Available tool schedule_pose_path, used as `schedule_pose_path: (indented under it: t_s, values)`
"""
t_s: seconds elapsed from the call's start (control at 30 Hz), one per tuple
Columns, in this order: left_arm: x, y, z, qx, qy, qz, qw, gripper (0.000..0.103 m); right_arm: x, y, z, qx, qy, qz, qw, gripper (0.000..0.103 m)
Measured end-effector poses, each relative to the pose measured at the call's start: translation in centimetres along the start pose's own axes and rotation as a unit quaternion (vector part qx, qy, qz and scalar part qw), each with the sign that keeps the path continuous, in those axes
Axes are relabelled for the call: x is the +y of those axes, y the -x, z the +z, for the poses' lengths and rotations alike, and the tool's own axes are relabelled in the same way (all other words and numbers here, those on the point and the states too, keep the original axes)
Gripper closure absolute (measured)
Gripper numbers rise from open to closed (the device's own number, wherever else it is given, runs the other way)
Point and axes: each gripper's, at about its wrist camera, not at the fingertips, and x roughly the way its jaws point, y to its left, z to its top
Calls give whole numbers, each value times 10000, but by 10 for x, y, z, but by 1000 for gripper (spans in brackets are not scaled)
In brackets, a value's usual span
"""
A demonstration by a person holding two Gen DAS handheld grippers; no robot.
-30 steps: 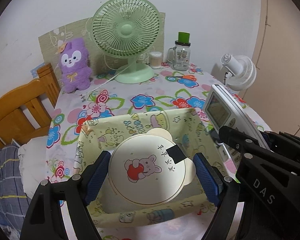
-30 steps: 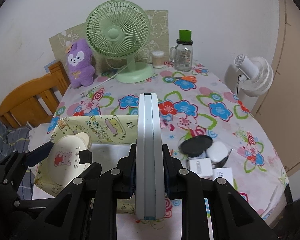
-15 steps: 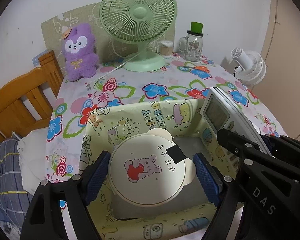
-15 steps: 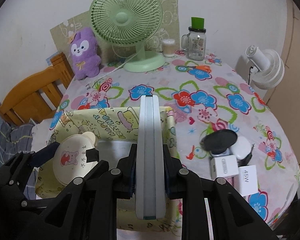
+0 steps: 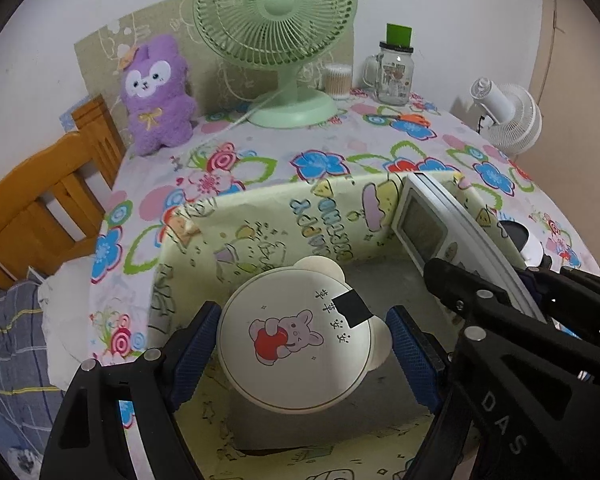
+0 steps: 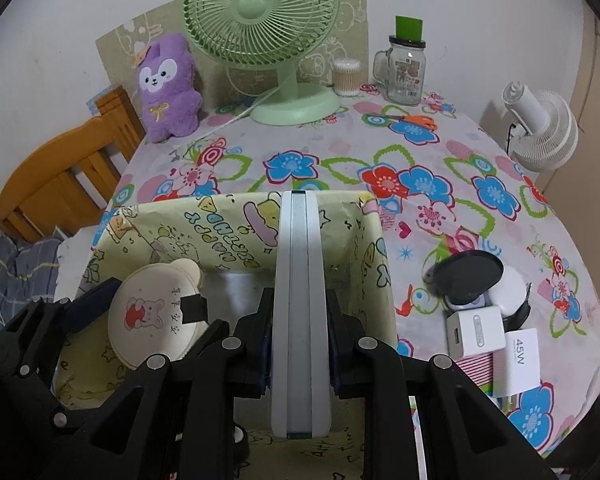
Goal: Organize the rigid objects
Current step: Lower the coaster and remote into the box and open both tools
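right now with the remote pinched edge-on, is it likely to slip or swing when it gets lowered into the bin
Probably stiff: the remote keeps a straight line past the right hand-held gripper. It may pivot, since the pads clamp only a short stretch of its length. Its smooth white casing looks slippery. The fabric bin walls look soft, so contact should be gentle.

I can't see the lower end of the remote control (image 6: pixel 300 312) from my right wrist camera; it runs behind the right gripper (image 6: pixel 300 344). On my left wrist view, the right gripper's black frame covers the remote's keypad and part of the storage box (image 5: pixel 260 216) floor. The round cream case (image 5: pixel 296 340) hides the box floor beneath it. The small print on the white charger box (image 6: pixel 520 356) beyond "45W" is too small to read. The wooden chair (image 5: pixel 40 208) is cut off by the frame edge.
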Motion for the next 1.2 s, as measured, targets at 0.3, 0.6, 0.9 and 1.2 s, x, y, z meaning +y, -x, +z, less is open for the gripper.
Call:
schedule_pose_path:
  t_s: [0.3, 0.6, 0.9, 1.2]
  values:
    - [-2, -1, 0, -38, -2, 43, 10000, 16, 0, -1, -2, -75, -4, -54, 10000, 78]
    - [-5, 2, -1, 34, 7, -158, 9999, 2, -1, 4, -4, -52, 8, -10, 10000, 74]
    - [-5, 18, -5, -51, 141, -111, 9998, 0, 1, 21, -6, -178, 143, 35, 9997, 40]
    - [-12, 37, -8, -166, 162, -56, 9997, 0, -3, 42, -9, -331, 200, 23, 9992, 21]
